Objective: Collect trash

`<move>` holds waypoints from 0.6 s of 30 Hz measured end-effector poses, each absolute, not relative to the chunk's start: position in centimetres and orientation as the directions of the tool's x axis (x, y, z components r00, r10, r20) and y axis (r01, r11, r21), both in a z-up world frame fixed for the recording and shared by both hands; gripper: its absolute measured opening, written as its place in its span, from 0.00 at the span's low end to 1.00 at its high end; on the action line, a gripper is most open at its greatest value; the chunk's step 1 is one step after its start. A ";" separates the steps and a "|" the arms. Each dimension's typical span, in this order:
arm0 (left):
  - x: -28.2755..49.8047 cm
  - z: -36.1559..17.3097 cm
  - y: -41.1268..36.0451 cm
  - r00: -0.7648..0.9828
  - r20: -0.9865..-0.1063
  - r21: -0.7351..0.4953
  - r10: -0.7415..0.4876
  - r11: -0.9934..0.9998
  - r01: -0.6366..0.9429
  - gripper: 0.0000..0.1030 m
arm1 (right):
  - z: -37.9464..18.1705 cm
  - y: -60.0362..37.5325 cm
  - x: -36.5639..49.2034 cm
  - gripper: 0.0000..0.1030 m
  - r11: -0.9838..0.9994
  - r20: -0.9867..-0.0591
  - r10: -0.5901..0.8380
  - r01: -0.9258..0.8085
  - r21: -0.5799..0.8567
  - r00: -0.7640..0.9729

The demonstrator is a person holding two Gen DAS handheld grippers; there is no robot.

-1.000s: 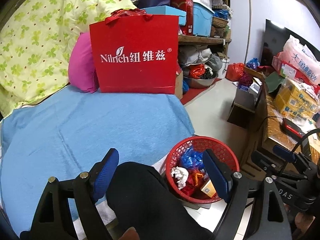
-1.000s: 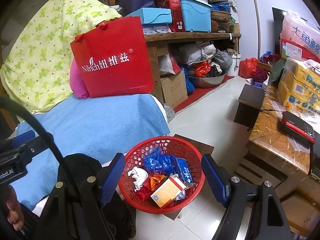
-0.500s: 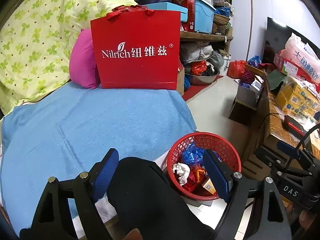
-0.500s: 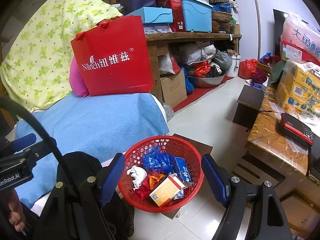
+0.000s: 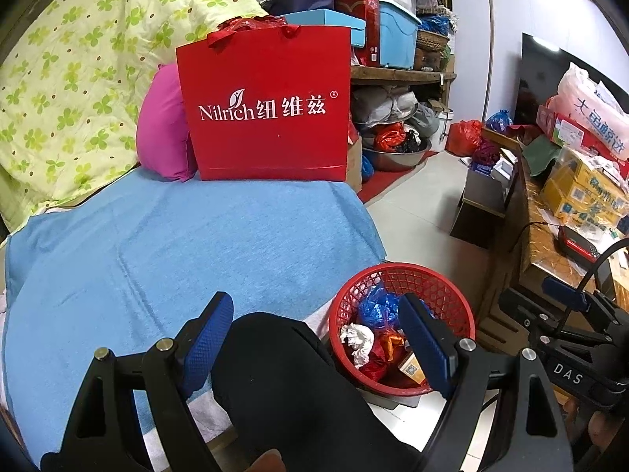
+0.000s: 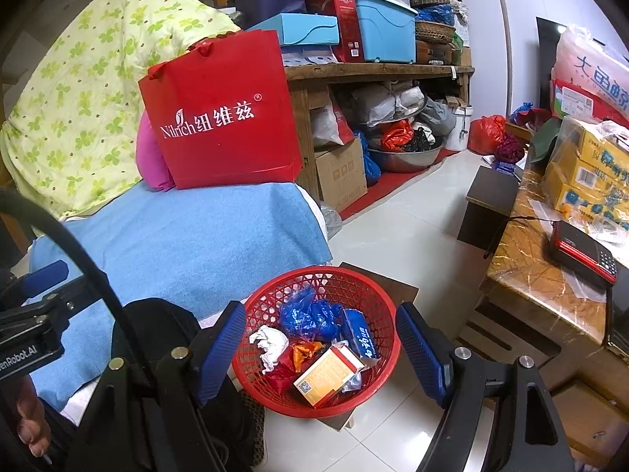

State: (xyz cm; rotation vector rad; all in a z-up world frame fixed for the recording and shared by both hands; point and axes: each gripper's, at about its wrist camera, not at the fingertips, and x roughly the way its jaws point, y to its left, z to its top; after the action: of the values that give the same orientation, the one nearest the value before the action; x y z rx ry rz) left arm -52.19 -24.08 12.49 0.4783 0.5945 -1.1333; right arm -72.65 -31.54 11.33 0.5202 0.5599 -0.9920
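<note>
Both tongs, left (image 5: 318, 340) and right (image 6: 320, 348), hang spread and empty above a red basket (image 6: 377, 299) already holding trash (image 6: 314, 338), on the floor beside the bed (image 6: 188, 244). Collection looks nearly finished; next, find any leftover litter.

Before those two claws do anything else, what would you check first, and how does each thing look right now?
1. Left gripper free to grasp: ok, jaws wide apart, nothing between them.
2. Right gripper free to grasp: ok, open and empty.
3. Red basket upright and reachable: ok, it stands on a low dark board on the floor beside the bed.
4. Room left in the basket: ok, the crumpled tissue, blue plastic bag and orange carton lie below the rim.
5. Loose trash still to collect on the blue blanket: cannot tell, none shows on it.
6. Red gift bag is trash or not: cannot tell.
</note>
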 end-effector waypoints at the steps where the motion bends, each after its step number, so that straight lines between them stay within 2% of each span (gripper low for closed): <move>1: -52.2 12.5 -24.0 0.299 -0.656 0.054 -0.693 0.352 0.935 0.84 | 11.3 -31.5 -72.6 0.79 0.450 -0.651 -0.625 0.880 0.151 0.431; 18: -52.5 11.5 -24.3 0.258 -0.673 0.042 -0.693 0.313 0.949 0.84 | 10.5 -31.5 -72.6 0.79 0.443 -0.665 -0.616 0.884 0.151 0.422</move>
State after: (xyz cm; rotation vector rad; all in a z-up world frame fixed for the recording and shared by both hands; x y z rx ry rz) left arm -52.53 -24.27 11.53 0.4960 0.6124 -1.1760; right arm -72.59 -31.51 10.48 0.5330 0.5756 -0.9962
